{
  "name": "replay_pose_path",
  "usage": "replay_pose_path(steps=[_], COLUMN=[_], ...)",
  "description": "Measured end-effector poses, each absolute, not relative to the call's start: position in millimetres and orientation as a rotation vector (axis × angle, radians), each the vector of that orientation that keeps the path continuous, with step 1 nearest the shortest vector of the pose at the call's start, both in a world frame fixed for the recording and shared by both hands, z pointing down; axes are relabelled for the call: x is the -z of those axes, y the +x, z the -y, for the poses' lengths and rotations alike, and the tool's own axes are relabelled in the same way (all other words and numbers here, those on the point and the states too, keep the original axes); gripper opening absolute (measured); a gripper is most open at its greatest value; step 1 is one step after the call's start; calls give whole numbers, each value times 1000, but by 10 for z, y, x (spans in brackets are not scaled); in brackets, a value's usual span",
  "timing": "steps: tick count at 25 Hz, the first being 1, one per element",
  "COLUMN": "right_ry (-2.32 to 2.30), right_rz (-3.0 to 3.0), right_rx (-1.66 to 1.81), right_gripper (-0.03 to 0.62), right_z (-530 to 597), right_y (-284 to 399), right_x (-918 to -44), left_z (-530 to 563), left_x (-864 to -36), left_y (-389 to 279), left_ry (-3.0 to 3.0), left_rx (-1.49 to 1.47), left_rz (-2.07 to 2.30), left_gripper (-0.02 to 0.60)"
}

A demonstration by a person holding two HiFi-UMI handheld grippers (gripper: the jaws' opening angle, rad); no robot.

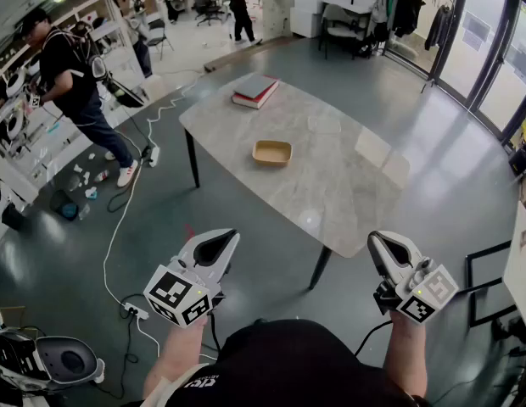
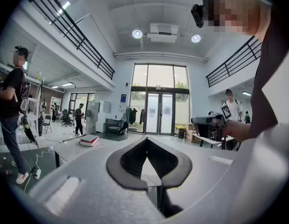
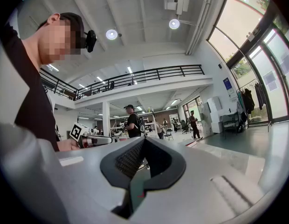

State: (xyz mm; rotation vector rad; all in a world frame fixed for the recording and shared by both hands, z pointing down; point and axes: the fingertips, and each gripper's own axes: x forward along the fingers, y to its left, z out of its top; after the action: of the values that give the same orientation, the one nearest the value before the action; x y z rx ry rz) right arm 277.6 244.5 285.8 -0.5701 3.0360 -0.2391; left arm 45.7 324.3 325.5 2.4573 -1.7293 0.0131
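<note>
Head view | left tool point(image 1: 232, 236), right tool point(image 1: 374, 238): tips pressed together, empty | table point(image 1: 331, 181) just ahead | shirt print point(image 1: 199, 381) unreadable

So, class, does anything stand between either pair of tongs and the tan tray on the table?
Nothing visible does. The left tongs and right tongs hang shut and empty, short of the table. The tray lies mid-table with bare tabletop on its near side, and the books lie beyond it.

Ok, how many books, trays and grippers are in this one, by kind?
Books, stacked on the table: 2
Tan tray: 1
Grippers (left gripper, right gripper), fingers together, nothing held: 2
Total: 5
</note>
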Motion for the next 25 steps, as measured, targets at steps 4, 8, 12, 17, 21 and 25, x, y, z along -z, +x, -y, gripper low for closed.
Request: replay_pose_path(steps=[4,8,12,17,21,25], right_ry=[-567,-545,-466,-413,-368,-308], right_rz=[-3038,-3040,-3027,-3033,-3035,-3017], right_rx=[255,291,351,411,490,516], right_gripper=[0,0,2,2,2,3], right_z=[-2456,-2475,-2611,-2771,-2802,-2700], right_y=[2687,2590,2361,2045,1899,1741], right_x=[-2922,-3006,-2998,-3089,-3228,-3254], left_z=[-3259,-3300,-3410,-3533,-3560,-3473], left_x=[-3298,-3363,-3373,-3480,-3589,-3667], left_y=[363,279,138,-43,-148,-295], left_ry=[2452,2440,2436,2422,2397,2369], left_rx=[-22,-14,-5,-20,-17,-11], left_rz=[1733,1741,1734,1699,1688,1694], left_gripper=[0,0,0,0,0,0])
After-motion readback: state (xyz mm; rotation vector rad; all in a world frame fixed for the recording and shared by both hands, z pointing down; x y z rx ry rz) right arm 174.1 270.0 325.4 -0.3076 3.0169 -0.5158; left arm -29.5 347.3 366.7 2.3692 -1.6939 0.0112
